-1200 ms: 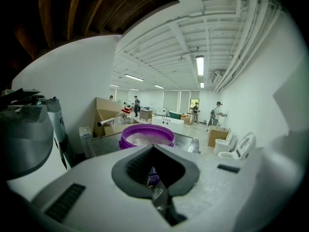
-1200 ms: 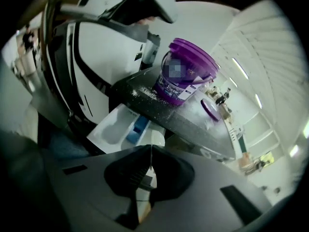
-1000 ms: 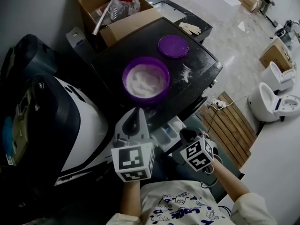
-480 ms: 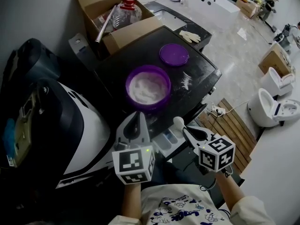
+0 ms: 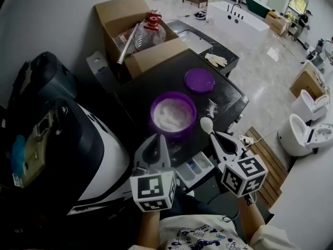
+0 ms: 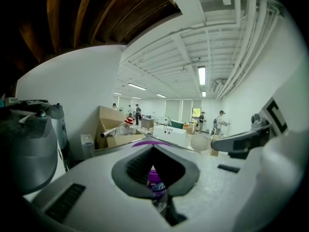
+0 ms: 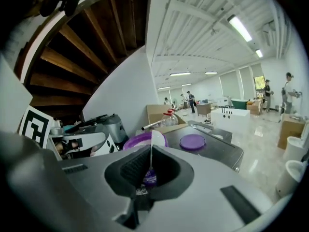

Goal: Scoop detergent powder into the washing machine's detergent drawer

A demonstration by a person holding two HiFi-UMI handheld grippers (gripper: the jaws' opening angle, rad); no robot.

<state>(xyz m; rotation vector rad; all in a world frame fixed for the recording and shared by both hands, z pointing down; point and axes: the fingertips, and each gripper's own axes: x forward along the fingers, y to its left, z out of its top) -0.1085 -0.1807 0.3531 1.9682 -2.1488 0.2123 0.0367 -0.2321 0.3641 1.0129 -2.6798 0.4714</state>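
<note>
A purple tub (image 5: 173, 114) of white powder stands open on the black washing machine top (image 5: 156, 82), with its purple lid (image 5: 200, 80) lying behind it. The detergent drawer (image 5: 195, 168) is pulled out below the front edge. My right gripper (image 5: 219, 139) is shut on a white spoon (image 5: 206, 125), whose bowl is raised just right of the tub; I cannot tell if it carries powder. In the right gripper view the spoon (image 7: 151, 146) rises edge-on between the jaws. My left gripper (image 5: 154, 144) hovers shut and empty in front of the tub, above the drawer's left side.
A cardboard box (image 5: 136, 22) with a red-capped bottle sits behind the machine. A big white and black appliance (image 5: 83, 145) stands close at left. Spilled powder (image 5: 211, 108) and a white glove (image 5: 215, 60) lie further right. Toilets (image 5: 307, 132) and a slatted wooden mat (image 5: 266, 163) are on the floor.
My right gripper has risen from low beside the drawer to the tub's right side, bringing the spoon up into view. The left gripper has hardly moved.
</note>
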